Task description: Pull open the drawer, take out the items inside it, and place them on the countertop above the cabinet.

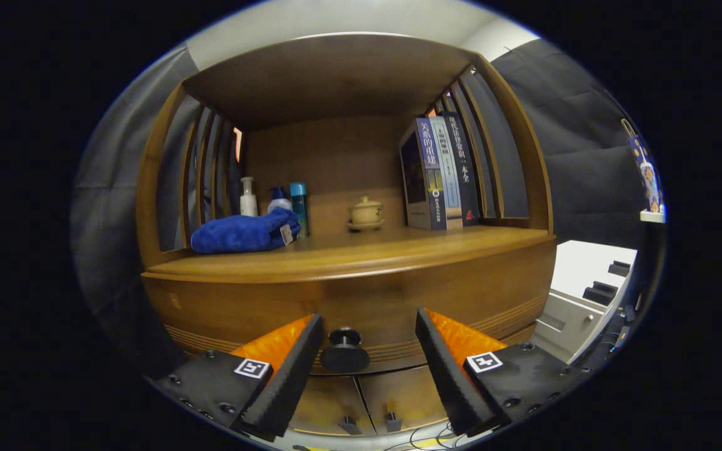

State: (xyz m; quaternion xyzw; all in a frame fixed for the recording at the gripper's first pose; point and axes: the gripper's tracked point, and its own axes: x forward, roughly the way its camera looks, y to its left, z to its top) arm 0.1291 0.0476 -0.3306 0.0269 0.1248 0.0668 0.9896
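1. Here the gripper [369,329] is spread wide, its fingers on either side of the drawer's dark round knob [344,349] — the left finger just beside it, the right one apart.
2. The drawer [361,307] is closed under the countertop [348,254].
3. On the countertop: a blue towel [245,232], bottles [273,200], a lidded cup [365,213], books [439,172].

— What sort of place am I steering in?

— I read it as a staged home corner. A wooden cabinet [348,294] with slatted sides holds household things: a folded blue towel [245,233] and toiletry bottles [273,199] on the left, a small lidded teacup [365,213] in the middle, books [439,172] on the right.

— And around it?

— I see dark cloth [586,144] hung behind it, so a booth.
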